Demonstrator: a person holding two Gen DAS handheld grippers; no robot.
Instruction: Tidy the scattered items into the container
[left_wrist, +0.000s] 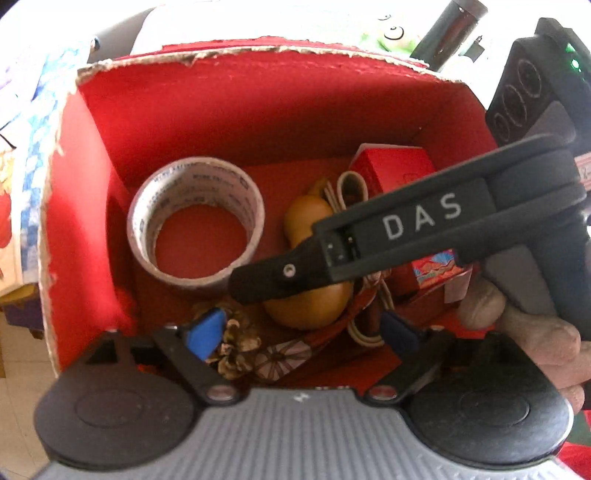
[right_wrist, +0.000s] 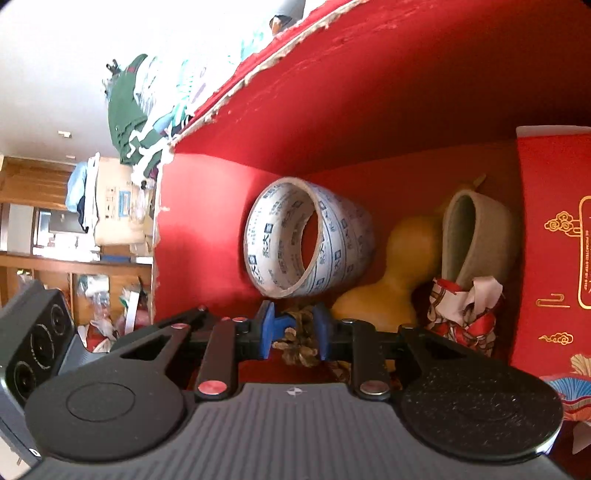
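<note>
If the right gripper (right_wrist: 293, 330) is lifted while pinched on the pine cone (right_wrist: 297, 341), the cone could be dragged out of the red box (left_wrist: 258, 110). The cone appears seated low inside, beneath the empty, spread left gripper (left_wrist: 301, 328).

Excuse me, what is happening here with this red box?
A person is tidying small things into the red box. The right gripper is closed on a pine cone inside it. The left gripper hovers open over the box. A tape roll and a gourd already lie inside.
</note>
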